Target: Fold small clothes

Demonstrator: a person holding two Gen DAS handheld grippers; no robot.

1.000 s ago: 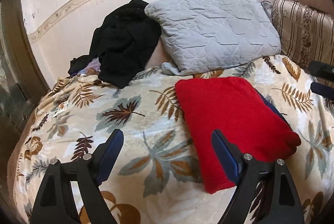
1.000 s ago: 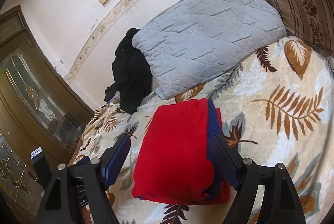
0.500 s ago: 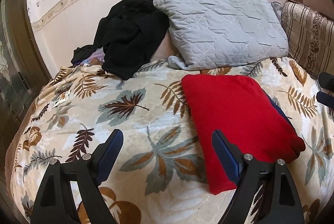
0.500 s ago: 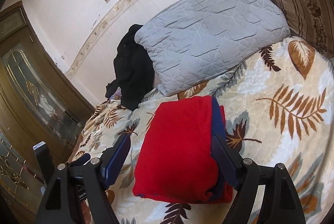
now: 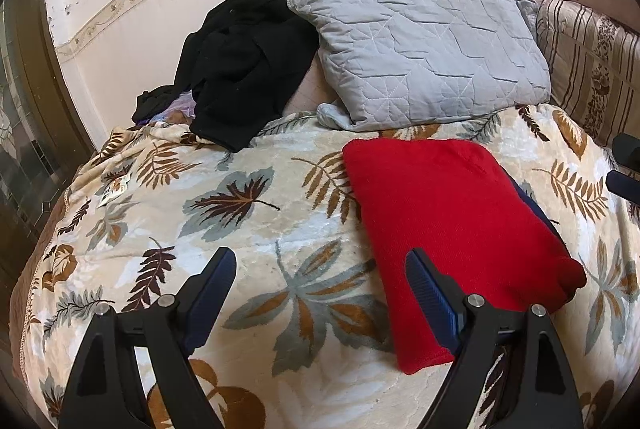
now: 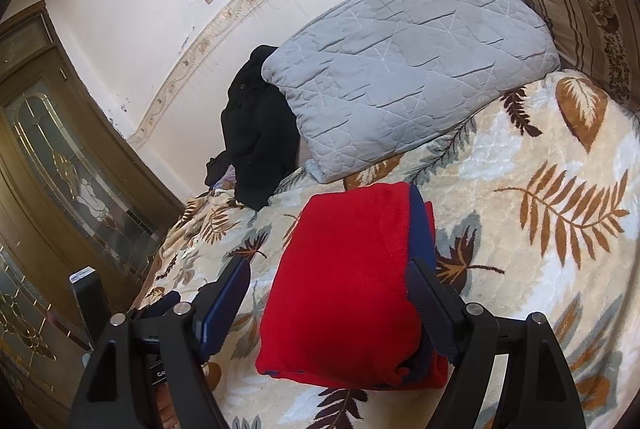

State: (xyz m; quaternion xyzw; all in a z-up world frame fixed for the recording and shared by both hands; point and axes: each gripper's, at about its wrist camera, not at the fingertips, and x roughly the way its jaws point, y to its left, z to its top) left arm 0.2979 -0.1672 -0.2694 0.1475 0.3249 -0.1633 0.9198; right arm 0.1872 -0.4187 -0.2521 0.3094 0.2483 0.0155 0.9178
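Note:
A red garment with a navy layer point(image 5: 452, 229) lies folded in a rectangle on the leaf-patterned blanket point(image 5: 240, 213); it also shows in the right wrist view point(image 6: 352, 281). My left gripper point(image 5: 320, 289) is open and empty, above the blanket just left of the garment's near corner. My right gripper point(image 6: 328, 305) is open and empty, hovering over the garment's near end, apart from it. Part of the right gripper point(image 5: 624, 165) shows at the right edge of the left wrist view.
A grey quilted pillow point(image 5: 420, 49) leans at the bed's head. A heap of black clothes point(image 5: 244, 61) lies beside it against the wall. A striped cushion point(image 5: 592, 69) is at the right. A wooden glazed door point(image 6: 60, 157) stands left of the bed.
Both grippers have drawn back a little from the folded red garment, and the views have shifted slightly. The garment has not moved. Both grippers stay open.

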